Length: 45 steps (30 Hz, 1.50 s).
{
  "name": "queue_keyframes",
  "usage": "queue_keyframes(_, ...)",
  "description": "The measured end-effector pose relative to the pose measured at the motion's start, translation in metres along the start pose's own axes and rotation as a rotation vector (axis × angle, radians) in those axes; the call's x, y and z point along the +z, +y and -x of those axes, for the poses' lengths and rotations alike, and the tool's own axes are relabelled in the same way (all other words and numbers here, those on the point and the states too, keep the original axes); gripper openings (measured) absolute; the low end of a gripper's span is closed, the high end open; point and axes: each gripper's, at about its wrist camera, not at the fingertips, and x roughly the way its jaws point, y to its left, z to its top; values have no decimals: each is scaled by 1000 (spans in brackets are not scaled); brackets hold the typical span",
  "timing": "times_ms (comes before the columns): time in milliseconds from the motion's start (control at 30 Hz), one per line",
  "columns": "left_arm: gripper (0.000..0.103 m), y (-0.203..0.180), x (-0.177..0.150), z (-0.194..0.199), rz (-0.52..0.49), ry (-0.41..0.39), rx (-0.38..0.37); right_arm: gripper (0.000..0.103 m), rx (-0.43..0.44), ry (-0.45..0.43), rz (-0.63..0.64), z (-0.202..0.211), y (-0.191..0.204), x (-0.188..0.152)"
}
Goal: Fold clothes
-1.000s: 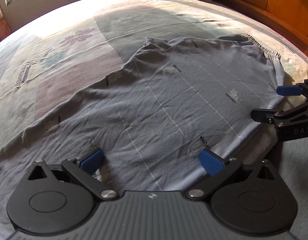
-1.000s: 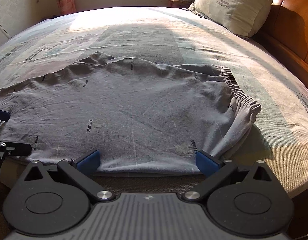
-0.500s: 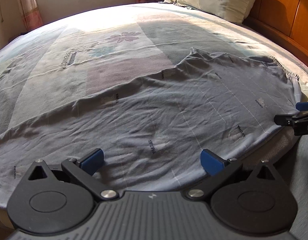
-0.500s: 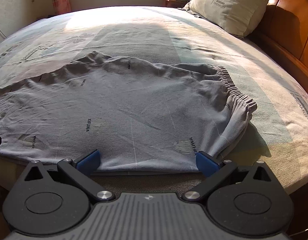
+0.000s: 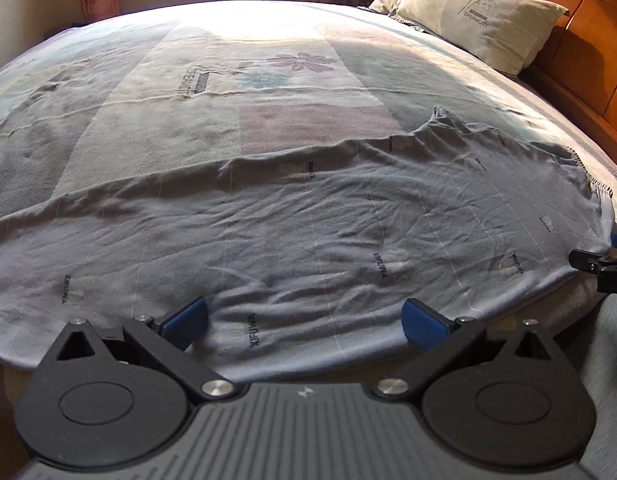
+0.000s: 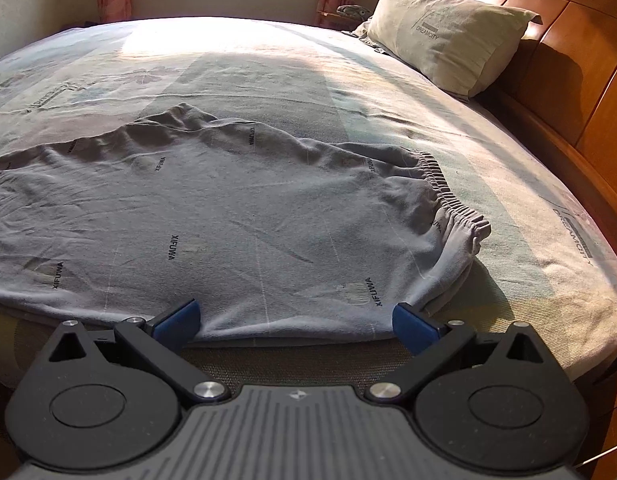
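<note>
Both claws, left claw [image 5: 304, 322] and right claw [image 6: 295, 322], gape wide over the grey trousers [image 6: 236, 232], gripping nothing.

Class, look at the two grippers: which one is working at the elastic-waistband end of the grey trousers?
The right gripper. Its view shows the gathered waistband just ahead beside its right finger; the left gripper sits farther along the grey trousers, facing plain leg fabric.
</note>
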Motion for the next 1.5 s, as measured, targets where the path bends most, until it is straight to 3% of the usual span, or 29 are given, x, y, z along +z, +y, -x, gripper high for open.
queue_keyframes(100, 102, 1, -1, 9, -9, -6, -13, 103, -54, 1, 22, 8, 6, 0)
queue_keyframes(133, 102, 2, -1, 14, -15, -20, -15, 103, -36, 2, 15, 14, 7, 0)
queue_keyframes(233, 102, 8, 4, 22, -6, -44, -16, 103, 143, -23, -37, 34, 17, -1)
queue_keyframes(300, 102, 14, 10, 24, 5, -52, -4, 103, 238, -30, 9, 40, 40, 6)
queue_keyframes(467, 102, 25, 17, 22, -17, -68, 48, 103, 302, -37, 129, 26, 93, 28)
queue_keyframes(600, 102, 43, 10, 6, 20, 3, 86, 103, 304, 12, 131, 6, 112, 28)
queue_keyframes(667, 102, 48, 3, 2, 28, 33, 91, 103, 299, -16, 132, 5, 114, 19)
queue_keyframes(833, 102, 49, -1, 8, 1, 37, 92, 103, 312, -74, 112, 8, 109, 7)
queue_keyframes(1000, 102, 56, 6, 8, 3, 29, 120, 103, 306, -84, 110, 7, 110, 6)
queue_keyframes(1233, 102, 64, 2, 8, 10, 36, 96, 103, 300, -85, 107, 7, 111, 5)
queue_keyframes(1367, 102, 77, 3, 21, 48, -4, 69, 103, 299, -85, 107, 7, 111, 5)
queue_keyframes(1500, 102, 125, 3, 50, 237, -121, -45, 103, 296, -82, 105, 8, 111, 6)
